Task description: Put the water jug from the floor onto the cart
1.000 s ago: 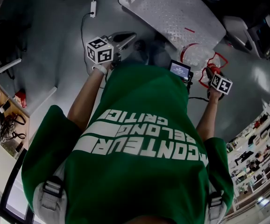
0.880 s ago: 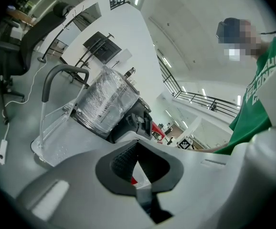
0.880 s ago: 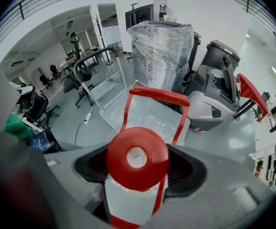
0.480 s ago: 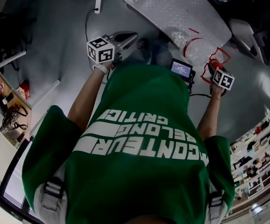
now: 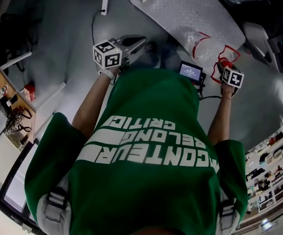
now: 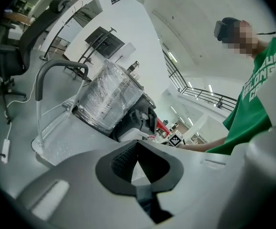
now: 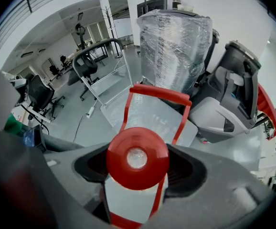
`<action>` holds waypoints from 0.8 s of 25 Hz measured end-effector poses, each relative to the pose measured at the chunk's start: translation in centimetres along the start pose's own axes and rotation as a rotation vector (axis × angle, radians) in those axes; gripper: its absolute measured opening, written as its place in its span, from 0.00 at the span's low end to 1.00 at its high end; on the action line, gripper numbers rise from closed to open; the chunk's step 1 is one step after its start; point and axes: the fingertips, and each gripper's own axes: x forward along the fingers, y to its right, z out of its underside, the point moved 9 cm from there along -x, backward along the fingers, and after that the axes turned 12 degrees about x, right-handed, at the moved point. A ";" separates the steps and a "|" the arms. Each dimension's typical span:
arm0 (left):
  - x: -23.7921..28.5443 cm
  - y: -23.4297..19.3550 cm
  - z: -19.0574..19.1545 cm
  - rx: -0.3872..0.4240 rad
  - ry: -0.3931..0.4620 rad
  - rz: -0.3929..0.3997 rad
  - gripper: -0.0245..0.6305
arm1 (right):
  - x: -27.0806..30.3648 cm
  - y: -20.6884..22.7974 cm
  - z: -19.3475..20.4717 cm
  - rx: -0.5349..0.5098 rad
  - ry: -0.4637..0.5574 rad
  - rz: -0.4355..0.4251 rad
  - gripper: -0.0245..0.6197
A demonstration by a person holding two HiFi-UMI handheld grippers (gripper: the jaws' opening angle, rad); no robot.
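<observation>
The water jug [image 5: 206,44] is clear plastic with a red cap [image 7: 137,158] and a red handle frame [image 7: 159,93]. My right gripper [image 7: 137,178] is shut on its neck just under the cap. In the head view the jug hangs off the right gripper [image 5: 222,67] over the near edge of the cart's metal deck [image 5: 180,9]. My left gripper [image 5: 135,43] stays left of the cart, jaws shut and empty. In the left gripper view its jaws [image 6: 137,144] meet at the tips. The cart's push handle [image 6: 57,68] rises at the far end.
A large plastic-wrapped load [image 7: 175,42] stands on the cart's far end. A black and white machine [image 7: 231,97] sits right of the cart. A power strip with cable [image 5: 104,6] lies on the floor. Office chairs [image 6: 4,56] stand further left.
The right gripper has carried the jug up and farther over the cart deck. The left gripper has barely moved.
</observation>
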 end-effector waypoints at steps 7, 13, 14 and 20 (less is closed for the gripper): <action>1.2 0.2 -0.8 -0.007 -0.013 -0.026 0.05 | 2.5 1.2 -1.9 -0.020 -0.034 -0.020 0.51; 2.5 0.5 -1.1 -0.021 -0.035 -0.045 0.05 | 5.4 2.4 -3.6 -0.033 -0.065 -0.025 0.51; 2.8 0.5 -1.1 -0.023 -0.038 -0.047 0.05 | 5.8 2.6 -3.9 -0.036 -0.072 -0.020 0.51; 4.2 1.0 -1.1 -0.046 -0.058 -0.057 0.05 | 8.7 4.1 -4.7 -0.025 -0.120 -0.009 0.51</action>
